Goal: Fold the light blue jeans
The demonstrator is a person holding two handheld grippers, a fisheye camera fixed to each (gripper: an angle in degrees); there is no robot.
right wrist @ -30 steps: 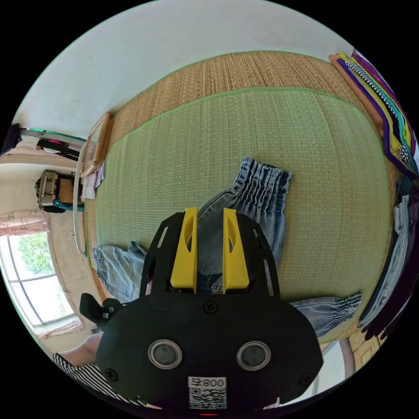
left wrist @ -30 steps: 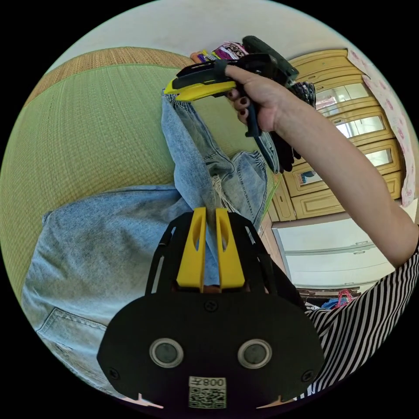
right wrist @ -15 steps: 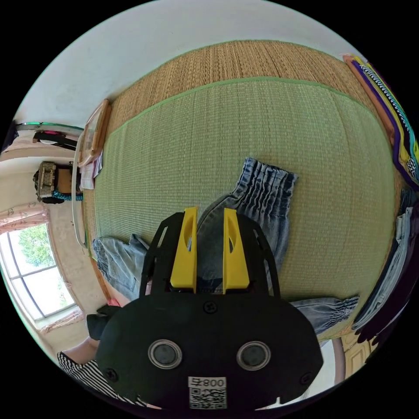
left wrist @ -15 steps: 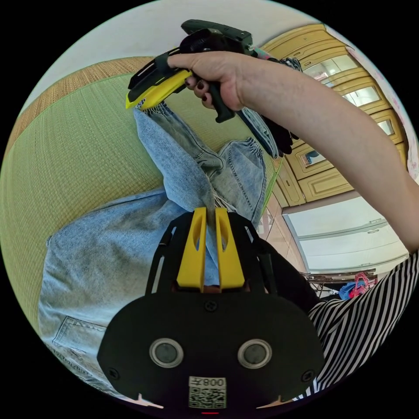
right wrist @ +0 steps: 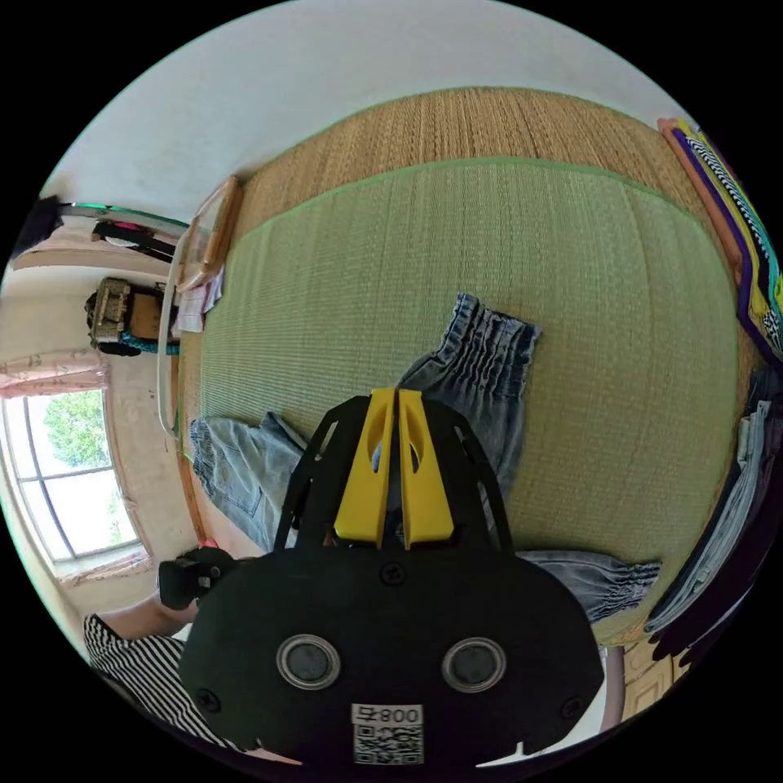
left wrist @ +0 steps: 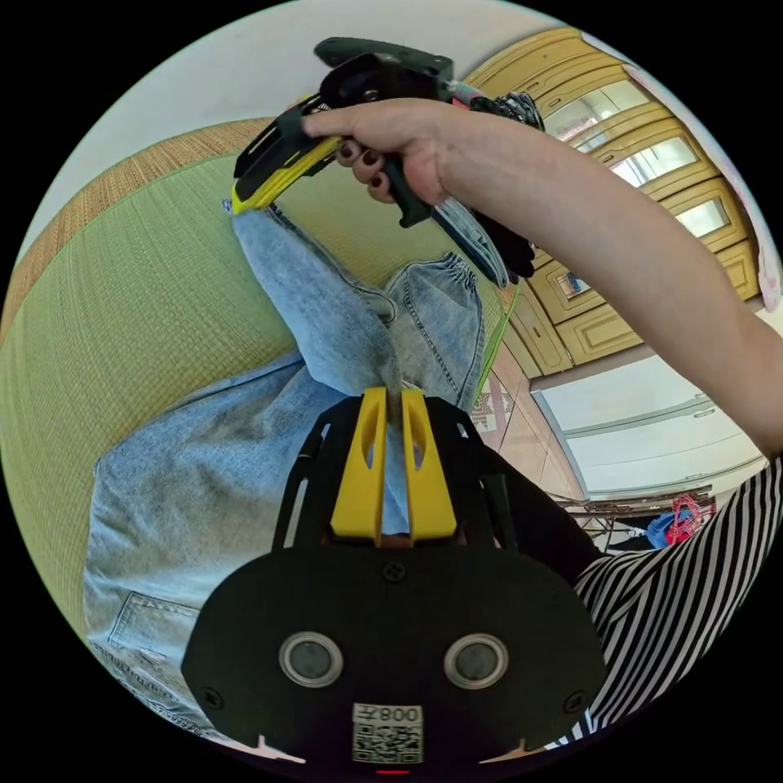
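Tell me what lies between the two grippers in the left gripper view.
A lifted leg of the light blue jeans spans from the left gripper up to the right gripper, above the green mat, seen in the left gripper view.

— What's different from a second ago?

— My right gripper [right wrist: 397,395] has closed. Its jaws stood apart around the light blue jeans [right wrist: 481,371] then; now the yellow tips nearly meet, with denim pinched between them.

— And from the other side?

— In the left gripper view my right hand [left wrist: 400,147] has carried that gripper [left wrist: 245,196] further out over the green mat [left wrist: 139,277], and the jeans leg [left wrist: 326,302] it holds is drawn out longer and straighter.
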